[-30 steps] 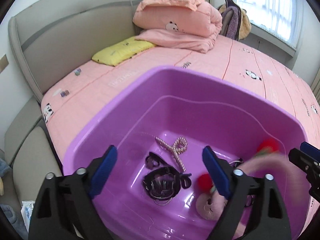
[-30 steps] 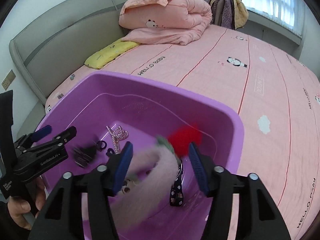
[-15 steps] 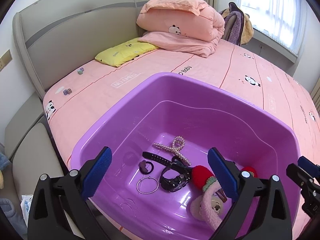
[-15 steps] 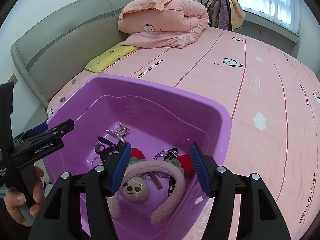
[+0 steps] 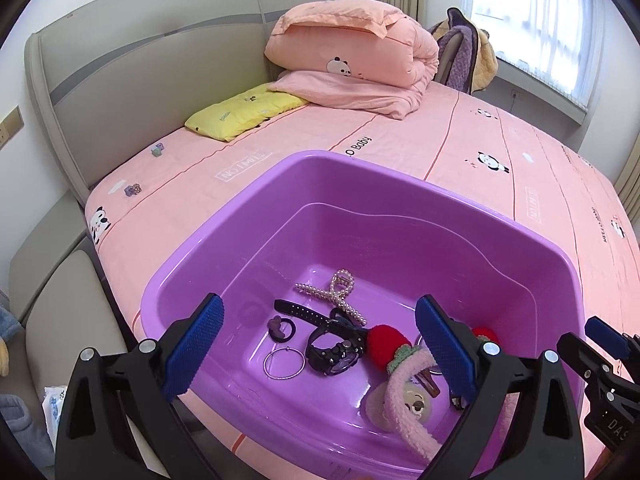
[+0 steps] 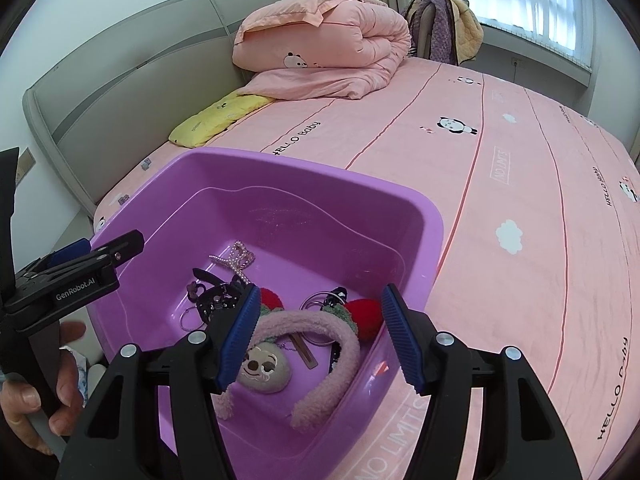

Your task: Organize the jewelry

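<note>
The jewelry lies in a purple tub on the bed: a pearl clip farthest ahead of the left tool, then a black watch and a thin ring between its fingers. A pink headband with red pompoms sits between the right tool's fingers. Both tools are spread wide, gripping nothing.

Left claw is spread wide, blue pads well apart, nothing between them. Right claw is likewise spread and empty. Both point forward and downward. A bare hand grips the left claw's handle, near left.
</note>
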The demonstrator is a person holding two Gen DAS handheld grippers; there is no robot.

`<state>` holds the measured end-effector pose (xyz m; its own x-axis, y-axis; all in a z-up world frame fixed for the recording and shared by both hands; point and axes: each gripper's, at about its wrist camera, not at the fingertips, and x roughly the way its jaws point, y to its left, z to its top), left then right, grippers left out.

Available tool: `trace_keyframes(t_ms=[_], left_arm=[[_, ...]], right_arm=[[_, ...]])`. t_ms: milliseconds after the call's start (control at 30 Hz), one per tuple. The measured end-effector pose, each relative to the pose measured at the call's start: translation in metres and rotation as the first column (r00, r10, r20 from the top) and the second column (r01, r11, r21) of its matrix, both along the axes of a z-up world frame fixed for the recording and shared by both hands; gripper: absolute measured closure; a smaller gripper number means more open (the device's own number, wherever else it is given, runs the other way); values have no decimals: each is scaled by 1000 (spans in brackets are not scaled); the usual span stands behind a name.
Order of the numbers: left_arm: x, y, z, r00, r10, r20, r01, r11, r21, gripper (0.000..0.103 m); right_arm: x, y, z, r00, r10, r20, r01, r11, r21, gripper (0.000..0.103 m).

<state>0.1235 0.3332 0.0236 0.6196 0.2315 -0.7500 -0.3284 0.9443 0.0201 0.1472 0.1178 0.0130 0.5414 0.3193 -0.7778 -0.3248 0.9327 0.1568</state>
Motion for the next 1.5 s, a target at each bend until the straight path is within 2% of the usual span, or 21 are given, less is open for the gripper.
trace_keyframes(t_ms=[267,1500], left_arm=[[-4,-3,5,1000,8,8,-8,1000,15,8],[-7,-22,8,999,-32,-11,33,999,29,8]], right_arm=[[-4,-11,0,1000,-15,8,15,1000,8,36],[-21,-47,-4,998,-61,-4,61,998,29,36]])
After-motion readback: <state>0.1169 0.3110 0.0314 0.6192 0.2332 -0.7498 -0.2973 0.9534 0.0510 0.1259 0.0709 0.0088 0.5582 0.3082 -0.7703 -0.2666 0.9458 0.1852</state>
